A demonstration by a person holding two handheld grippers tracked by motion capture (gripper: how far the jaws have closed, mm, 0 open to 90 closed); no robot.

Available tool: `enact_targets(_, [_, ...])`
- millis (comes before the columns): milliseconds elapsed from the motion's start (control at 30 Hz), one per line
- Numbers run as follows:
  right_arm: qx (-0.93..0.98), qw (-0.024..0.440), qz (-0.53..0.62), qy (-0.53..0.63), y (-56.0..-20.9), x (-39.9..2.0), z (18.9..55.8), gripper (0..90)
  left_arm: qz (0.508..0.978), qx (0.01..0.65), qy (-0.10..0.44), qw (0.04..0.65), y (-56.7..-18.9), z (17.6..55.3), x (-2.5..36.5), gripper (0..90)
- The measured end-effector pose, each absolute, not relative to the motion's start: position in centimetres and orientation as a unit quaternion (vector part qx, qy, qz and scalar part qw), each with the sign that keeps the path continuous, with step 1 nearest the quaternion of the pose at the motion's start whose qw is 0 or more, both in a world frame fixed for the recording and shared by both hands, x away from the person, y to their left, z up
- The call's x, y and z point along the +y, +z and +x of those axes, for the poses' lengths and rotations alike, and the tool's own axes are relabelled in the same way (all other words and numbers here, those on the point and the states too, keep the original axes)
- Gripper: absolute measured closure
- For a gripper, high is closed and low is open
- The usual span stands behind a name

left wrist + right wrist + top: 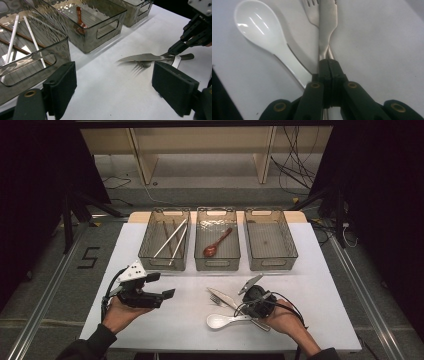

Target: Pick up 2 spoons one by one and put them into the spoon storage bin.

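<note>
- High view: the knife [223,297] is held near its handle by the right gripper [256,306], in front of the middle bin [216,263], over the fork [217,300] and beside the white spoon [223,320]. It is best lifted level until well apart from both.
- Left gripper view: the left gripper [125,86] is seen spread wide with nothing between its pads. The blade hangs just above the fork, so a straight rise is advised.
- Right gripper view: the jaws are clamped tight on the knife's neck. The grip is narrow, so tilting should be avoided.

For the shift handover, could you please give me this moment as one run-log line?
right gripper: jaws shut on knife | left gripper: jaws open, holding nothing | fork, white spoon: on table
</note>
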State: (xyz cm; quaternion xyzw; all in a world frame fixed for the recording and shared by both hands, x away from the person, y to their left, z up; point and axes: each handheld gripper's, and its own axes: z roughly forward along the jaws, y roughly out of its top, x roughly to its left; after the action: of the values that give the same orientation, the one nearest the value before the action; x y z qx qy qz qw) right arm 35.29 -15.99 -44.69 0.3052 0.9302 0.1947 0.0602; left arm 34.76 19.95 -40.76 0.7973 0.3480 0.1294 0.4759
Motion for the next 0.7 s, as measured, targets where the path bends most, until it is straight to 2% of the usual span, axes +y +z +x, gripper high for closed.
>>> enact_targets(400, [0.939,0.045,0.29,0.181,-45.0,-15.6,34.7,88.3,0.797,0.348,0.129,0.477,-40.8,34.8,20.0,19.4])
enact_targets(500, [0.941,0.038,0.277,0.19,-44.8,-15.4,34.5,77.7,0.796,0.348,0.13,0.477,-40.8,34.8,20.0,19.4])
enact_targets(567, [0.943,0.034,0.266,0.196,-44.6,-15.0,34.3,66.3,0.794,0.348,0.131,0.481,-40.7,34.7,20.1,19.4])
enact_targets(700, [0.949,0.024,0.243,0.198,-44.6,-14.1,33.8,50.8,0.789,0.347,0.134,0.489,-40.5,34.6,20.1,19.4])
